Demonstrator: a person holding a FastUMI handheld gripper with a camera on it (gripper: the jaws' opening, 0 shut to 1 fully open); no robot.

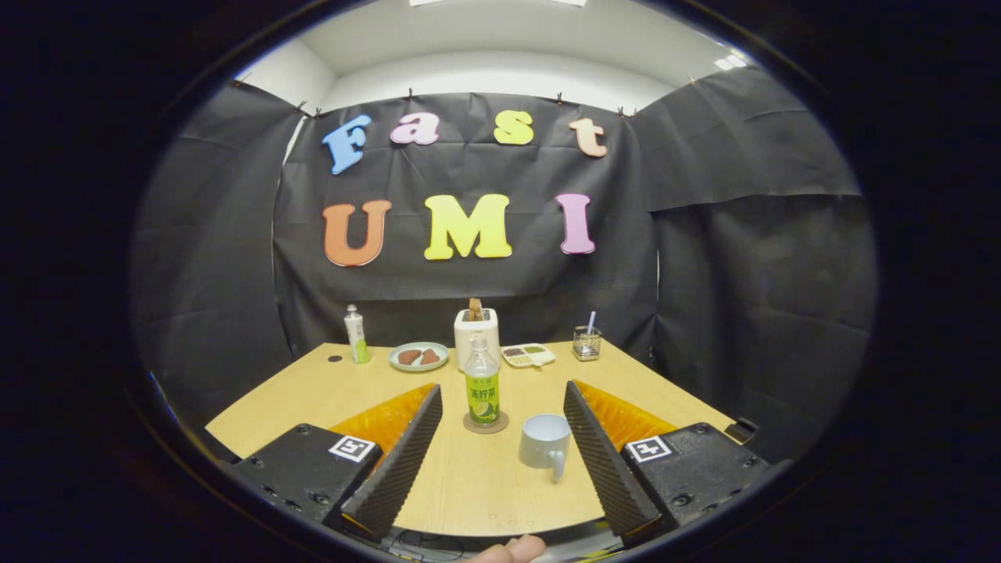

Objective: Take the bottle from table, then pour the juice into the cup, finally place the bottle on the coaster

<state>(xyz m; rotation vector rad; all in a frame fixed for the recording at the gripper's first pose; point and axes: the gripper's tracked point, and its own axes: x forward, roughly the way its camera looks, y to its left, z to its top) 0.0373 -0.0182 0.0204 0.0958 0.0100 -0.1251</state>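
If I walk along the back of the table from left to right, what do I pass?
Small green-and-white bottle → plate with brown food → white toaster → divided snack tray → clear glass holding a straw. The gripper is open, nearer than all these.

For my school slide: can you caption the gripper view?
Open gripper faces a juice bottle standing on its coaster, grey cup beside it.

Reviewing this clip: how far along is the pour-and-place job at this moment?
The bottle stands upright on the coaster, so placement looks done. Nothing is in hand: the gripper is open, fingers apart, with the cup between them. Whether juice reached the cup cannot be told.
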